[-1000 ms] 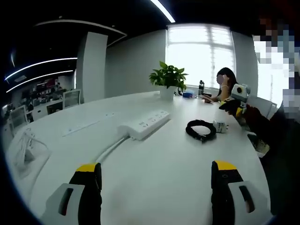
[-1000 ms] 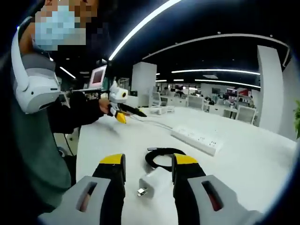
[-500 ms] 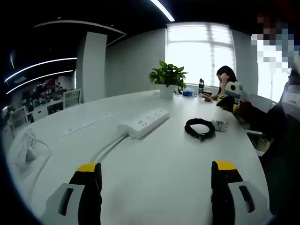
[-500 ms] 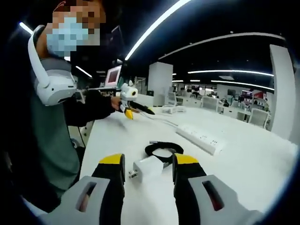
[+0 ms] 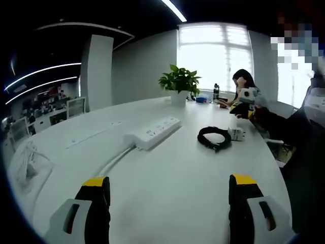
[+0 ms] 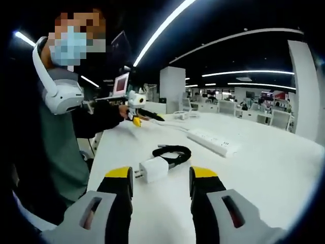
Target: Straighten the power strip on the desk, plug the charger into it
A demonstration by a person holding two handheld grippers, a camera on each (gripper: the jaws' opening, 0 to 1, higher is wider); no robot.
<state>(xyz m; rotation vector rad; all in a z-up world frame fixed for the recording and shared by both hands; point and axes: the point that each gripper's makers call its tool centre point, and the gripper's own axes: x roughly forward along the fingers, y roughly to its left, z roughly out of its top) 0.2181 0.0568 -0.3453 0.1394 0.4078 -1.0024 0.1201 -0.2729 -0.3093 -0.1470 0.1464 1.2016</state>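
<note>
With both grippers spread and holding nothing, nothing of the task looks begun, and most of the risk lies in the first grabs. In the right gripper view, the right gripper hovers above the desk with the charger just ahead of its jaws, a little toward the left jaw, lying on its side with its prongs pointing left. Since it lies off-centre, a straight close could catch only a corner and send the small block skidding or twisting, leaving the prongs badly turned for the sockets. Just beyond the charger lies its coiled cable, touching or nearly touching it; lifting the charger may drag the coil along, and I judge it could snag. Farther off, ahead and to the right, the strip runs at a slant.

In the left gripper view, the left gripper is open over bare desk, with the strip well ahead, slightly to the left, and its white cord trailing back toward the left jaw. The cord may resist and swing the strip back once released. If the strip is not held down while plugging in, I expect it to slide away under the push. The plant stands far beyond, clear of the work
</note>
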